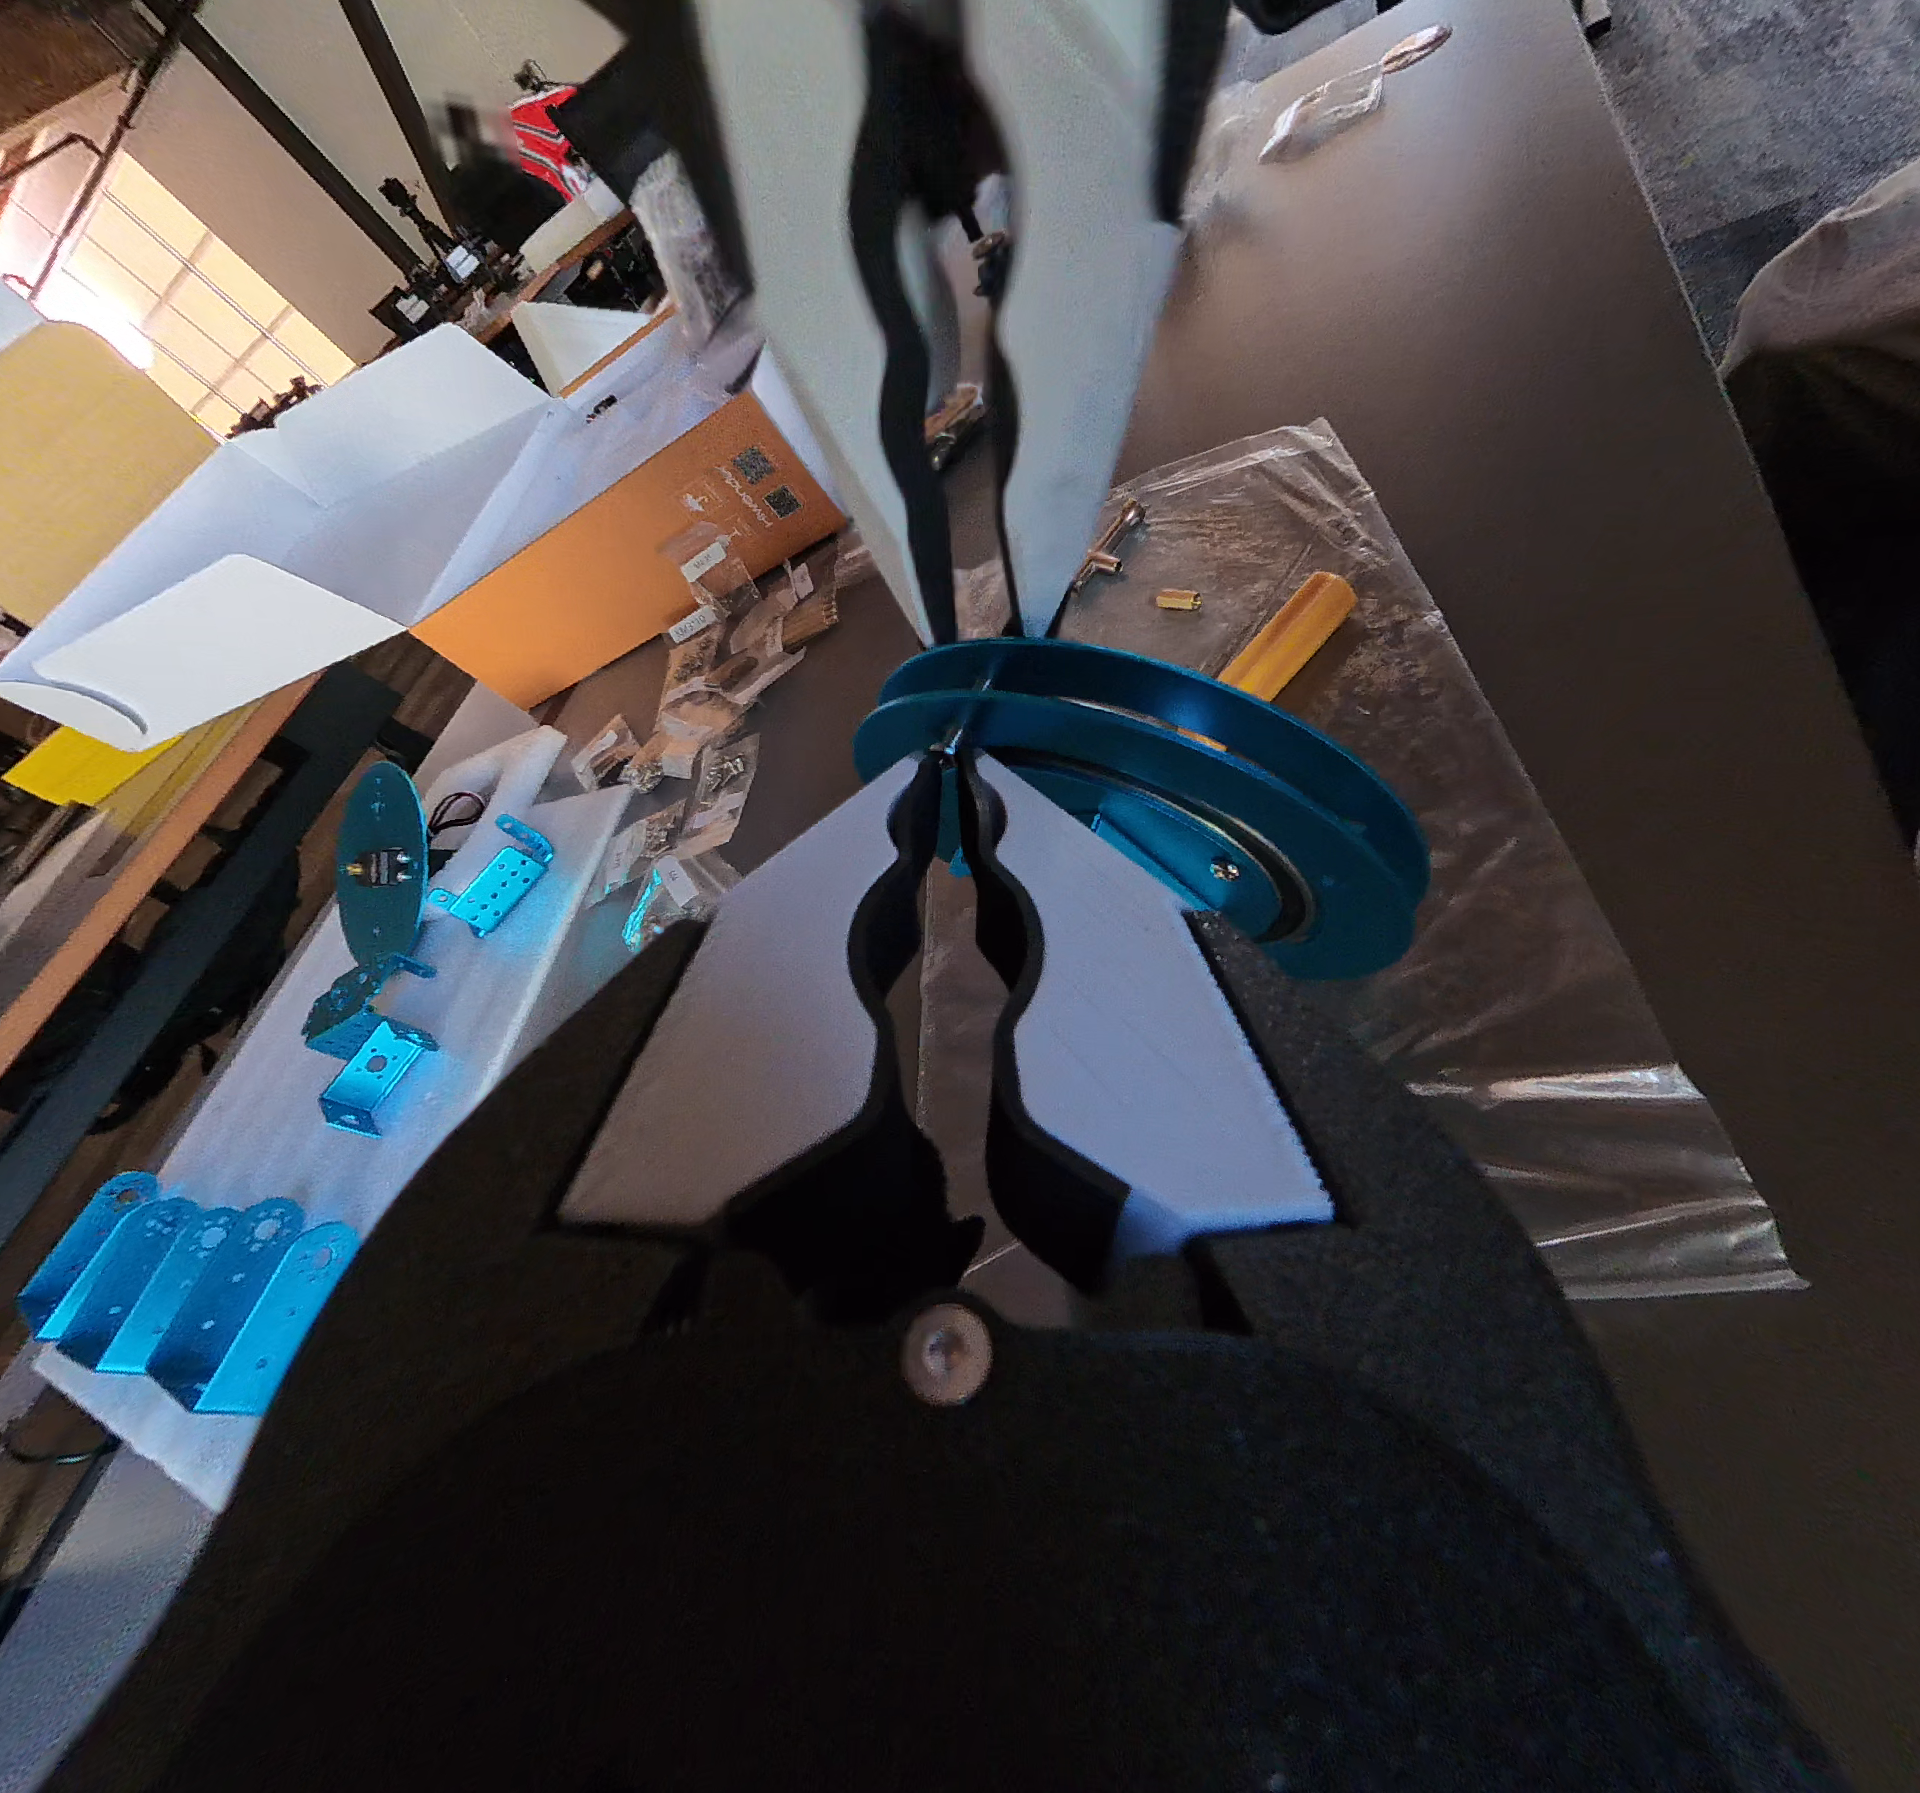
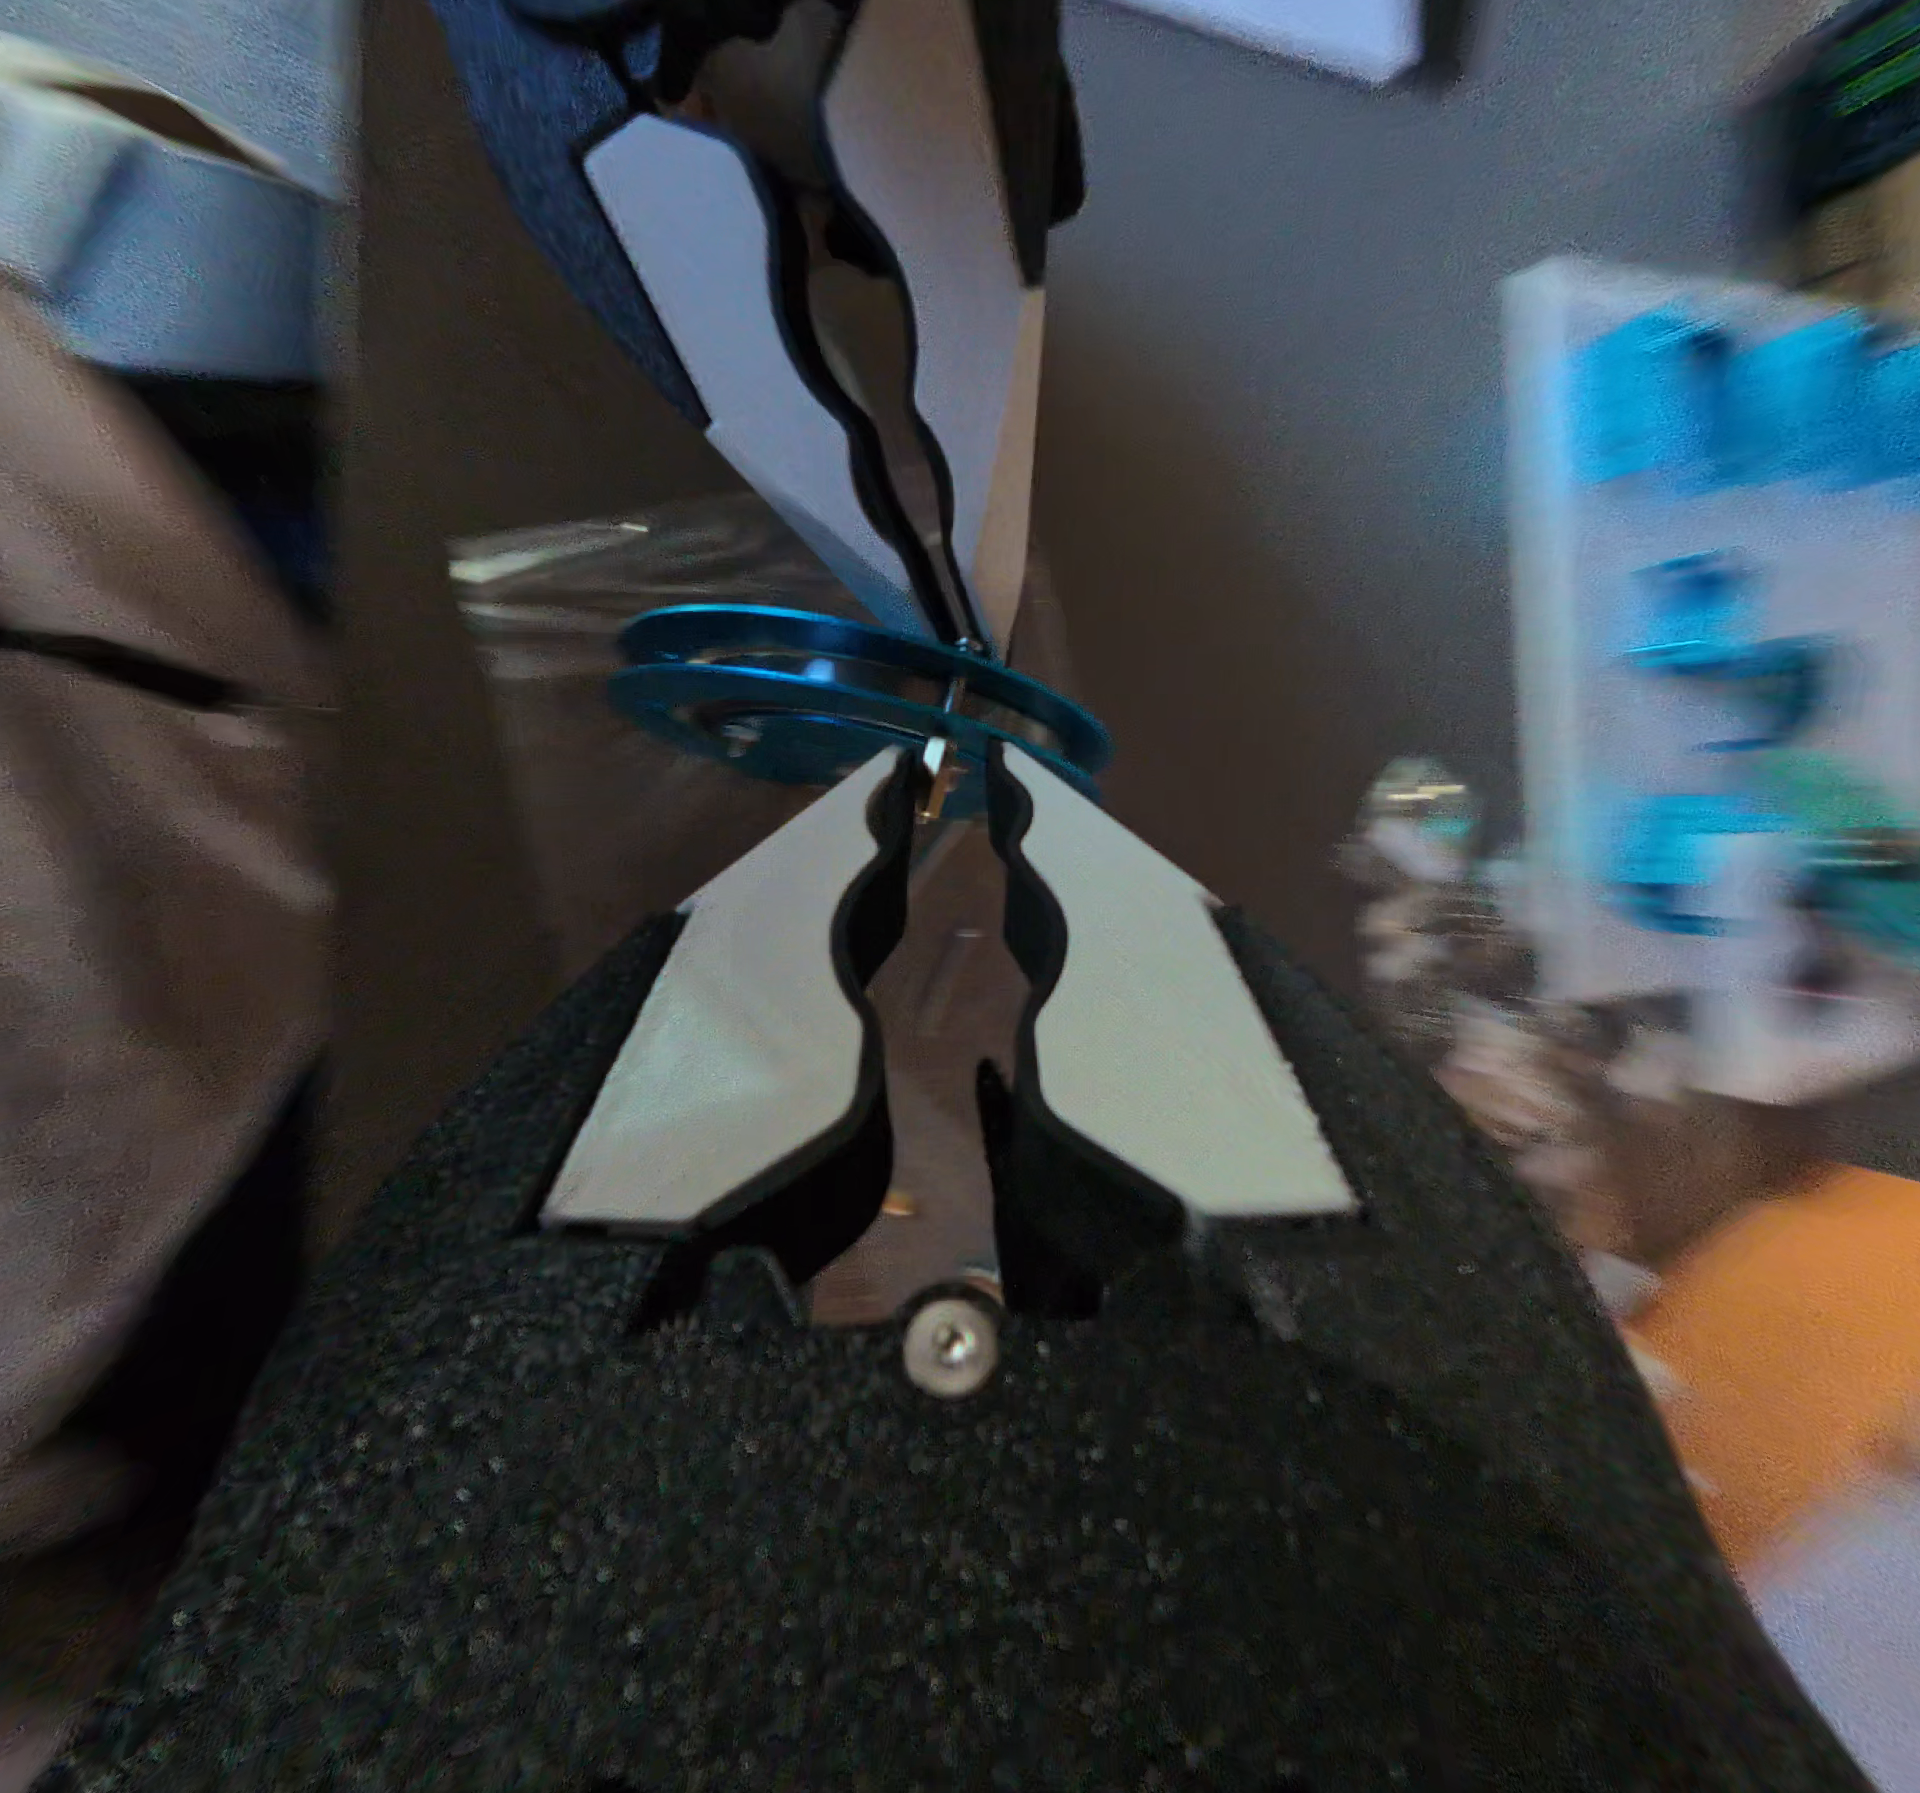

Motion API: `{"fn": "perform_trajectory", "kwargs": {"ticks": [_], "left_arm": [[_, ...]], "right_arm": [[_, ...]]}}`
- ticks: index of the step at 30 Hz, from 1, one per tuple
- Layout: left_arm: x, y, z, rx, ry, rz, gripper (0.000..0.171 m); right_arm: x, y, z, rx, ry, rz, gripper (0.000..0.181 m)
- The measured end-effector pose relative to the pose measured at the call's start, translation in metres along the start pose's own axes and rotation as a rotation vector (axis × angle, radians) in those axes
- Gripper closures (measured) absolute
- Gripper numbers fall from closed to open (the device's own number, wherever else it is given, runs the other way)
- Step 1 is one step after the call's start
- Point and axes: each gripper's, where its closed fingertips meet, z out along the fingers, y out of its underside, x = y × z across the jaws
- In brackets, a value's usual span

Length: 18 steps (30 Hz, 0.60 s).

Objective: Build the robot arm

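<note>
A blue assembly of two stacked round plates [image 1: 1143,787] with a bearing between them hangs just above a dark table; it also shows in the right wrist view [image 2: 790,704]. My left gripper [image 1: 948,761] is shut on a small screw [image 2: 966,644] at the plates' rim. My right gripper [image 2: 945,782] comes at the same spot from the opposite side. It is closed around a small brass standoff [image 2: 935,787] on the end of that screw. The two grippers' tips nearly meet, with the plates between them. The right gripper also shows, blurred, in the left wrist view [image 1: 977,629].
A clear plastic sheet [image 1: 1507,964] lies under the plates, with a yellow rod [image 1: 1288,631] and loose brass standoffs [image 1: 1179,600] on it. A white foam tray [image 1: 260,1172] holds blue brackets [image 1: 208,1276]. Behind are an orange box [image 1: 623,559] and small hardware bags [image 1: 707,704]. A person's clothing [image 2: 125,808] is close by.
</note>
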Motion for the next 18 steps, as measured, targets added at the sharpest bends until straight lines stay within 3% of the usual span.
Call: {"fn": "perform_trajectory", "kwargs": {"ticks": [2, 4, 7, 9, 13, 15, 18], "left_arm": [[0.000, 0.000, 0.001, -0.005, -0.009, 0.004, 0.170], [-0.002, 0.001, 0.002, -0.016, -0.023, 0.002, 0.170], [-0.004, 0.002, 0.001, -0.024, -0.032, -0.010, 0.170], [-0.006, 0.004, 0.001, -0.031, -0.033, -0.021, 0.169], [-0.005, 0.004, 0.000, -0.017, 0.000, -0.065, 0.170], [-0.005, 0.005, 0.000, -0.025, -0.006, -0.055, 0.171], [-0.003, 0.007, 0.000, -0.027, -0.027, 0.002, 0.171]], "right_arm": [[0.001, 0.000, 0.000, -0.046, 0.241, -0.161, 0.175], [0.004, 0.002, 0.002, -0.097, 0.379, -0.262, 0.177], [0.010, 0.002, 0.003, -0.144, 0.441, -0.325, 0.173], [0.017, 0.000, 0.000, -0.172, 0.508, -0.374, 0.157], [0.014, 0.015, 0.008, -0.255, 0.507, -0.412, 0.156], [0.012, 0.014, 0.014, -0.239, 0.485, -0.397, 0.175], [0.002, 0.010, 0.014, -0.208, 0.303, -0.228, 0.176]]}}
